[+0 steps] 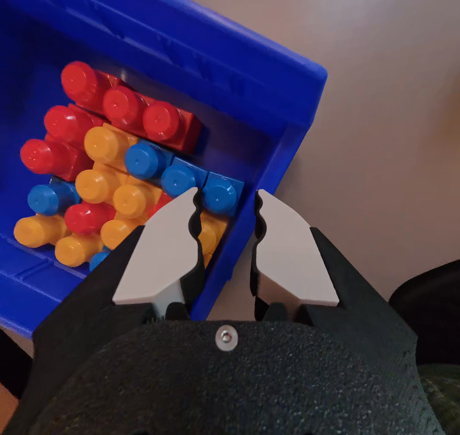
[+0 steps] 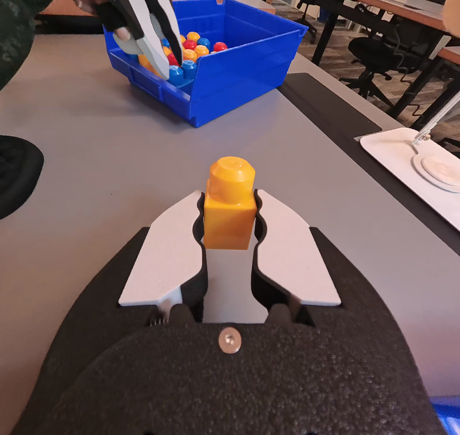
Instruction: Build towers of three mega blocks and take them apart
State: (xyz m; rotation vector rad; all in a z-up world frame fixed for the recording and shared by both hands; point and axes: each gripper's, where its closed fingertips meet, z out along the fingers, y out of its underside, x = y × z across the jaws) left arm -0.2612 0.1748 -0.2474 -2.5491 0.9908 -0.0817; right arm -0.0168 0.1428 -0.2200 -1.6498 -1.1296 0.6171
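Blocks in bin, one in tongs

Right tongs (image 2: 229, 196) clamp a single-stud yellow plastic block (image 2: 229, 214), held upright just above the grey desk (image 2: 124, 149); left tongs (image 1: 226, 194) hang apart over the near corner of the blue plastic bin (image 1: 273, 99), beside a blue three-stud block (image 1: 184, 176); red, yellow and blue blocks fill the bin.

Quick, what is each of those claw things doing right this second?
Left gripper: open, empty, over the corner of the blue bin, near a blue block.
Right gripper: shut on the yellow block, above the grey table.
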